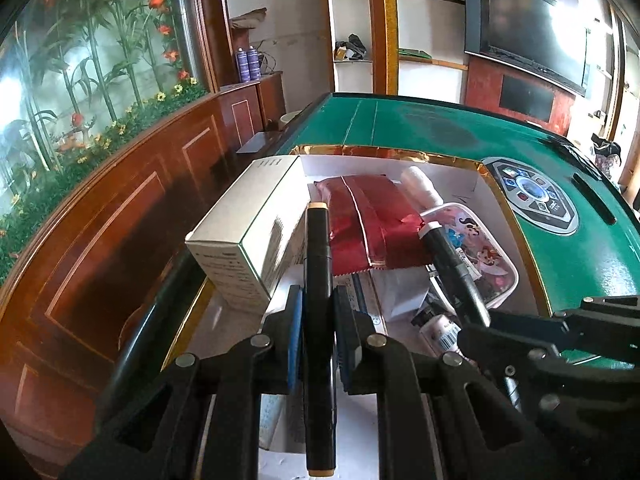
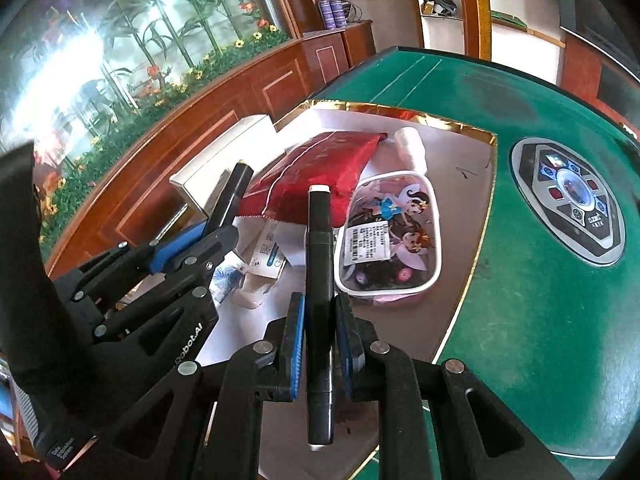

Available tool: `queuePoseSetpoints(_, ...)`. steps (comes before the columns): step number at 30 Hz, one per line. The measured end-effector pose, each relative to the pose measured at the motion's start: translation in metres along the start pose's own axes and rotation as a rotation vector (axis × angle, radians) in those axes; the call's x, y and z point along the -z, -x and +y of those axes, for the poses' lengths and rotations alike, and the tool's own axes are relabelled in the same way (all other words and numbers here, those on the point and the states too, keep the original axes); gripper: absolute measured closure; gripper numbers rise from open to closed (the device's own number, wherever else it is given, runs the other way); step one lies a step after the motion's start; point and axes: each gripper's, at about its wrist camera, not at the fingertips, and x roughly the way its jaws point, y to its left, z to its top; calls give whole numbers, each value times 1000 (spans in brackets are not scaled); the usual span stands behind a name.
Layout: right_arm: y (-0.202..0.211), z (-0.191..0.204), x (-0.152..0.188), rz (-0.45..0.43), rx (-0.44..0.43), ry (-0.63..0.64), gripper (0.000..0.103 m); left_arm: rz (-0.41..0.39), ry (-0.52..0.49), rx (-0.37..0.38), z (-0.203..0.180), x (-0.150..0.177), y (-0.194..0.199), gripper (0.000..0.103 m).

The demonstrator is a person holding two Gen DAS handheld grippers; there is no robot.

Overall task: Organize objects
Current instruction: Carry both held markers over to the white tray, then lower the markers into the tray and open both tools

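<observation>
My left gripper (image 1: 318,312) is shut on a black marker with tan ends (image 1: 318,280), held above a white, gold-rimmed box (image 1: 486,190). My right gripper (image 2: 318,320) is shut on a black marker with white ends (image 2: 319,280) over the same box (image 2: 460,188). Each gripper shows in the other's view: the right one (image 1: 480,328) at lower right, the left one (image 2: 212,232) at left. The box holds a red foil pouch (image 1: 368,220), a white carton (image 1: 248,236), a clear cartoon-print pouch (image 2: 388,240), a white roll (image 2: 408,142) and small papers.
The box sits on a green mahjong table (image 2: 540,300) with a round control panel (image 2: 570,196). A dark wooden cabinet wall (image 1: 120,216) with flowers runs along the left. Shelves and a television (image 1: 528,28) stand behind.
</observation>
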Motion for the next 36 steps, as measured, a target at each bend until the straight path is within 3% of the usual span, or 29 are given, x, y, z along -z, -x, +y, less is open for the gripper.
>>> queuePoseSetpoints(7,-6,7,-1,3,39,22,86,43,29,52,3,5,-13,89)
queuePoseSetpoints(31,-13,8,1,11,72,41,86,41,49,59,6,7,-16,88)
queuePoseSetpoints(35,-13,8,3,16,72,45,86,44,55,60,8,7,-17,84)
queuePoseSetpoints(36,-13,8,4,18,72,45,86,54,58,58,8,7,-19,73)
